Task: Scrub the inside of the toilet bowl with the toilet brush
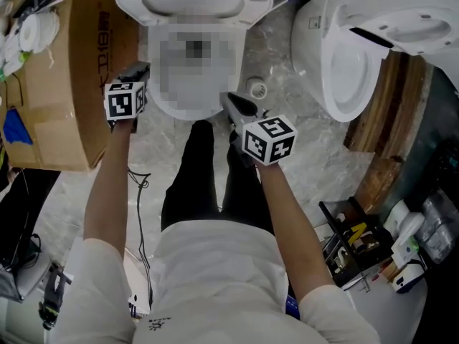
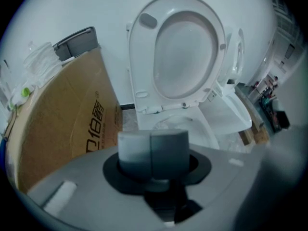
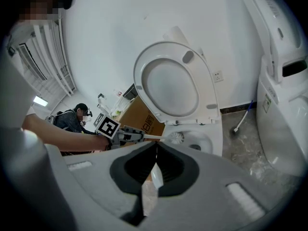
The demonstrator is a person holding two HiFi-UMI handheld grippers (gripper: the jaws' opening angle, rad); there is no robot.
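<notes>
A white toilet [image 1: 129, 2] stands ahead with its seat and lid [image 3: 171, 85] raised; a mosaic patch hides the bowl in the head view. In the right gripper view my left gripper [image 3: 137, 136] is shut on the white handle of the toilet brush [image 3: 150, 137], whose bristle head [image 3: 176, 137] sits inside the bowl [image 3: 214, 139]. That left gripper [image 1: 140, 69] is at the bowl's left rim. The left gripper view shows its pads [image 2: 134, 150] pressed together before the bowl [image 2: 209, 129], with the brush hidden. My right gripper [image 1: 233, 101] hovers at the bowl's front right, shut and empty [image 3: 155, 146].
A large cardboard box [image 1: 64, 70] stands close on the toilet's left. A second white toilet [image 1: 358, 56] is on the right, with a blue-handled brush [image 3: 242, 121] on the floor between them. A tape roll [image 1: 257, 89] and a tool tray [image 1: 351, 242] lie nearby.
</notes>
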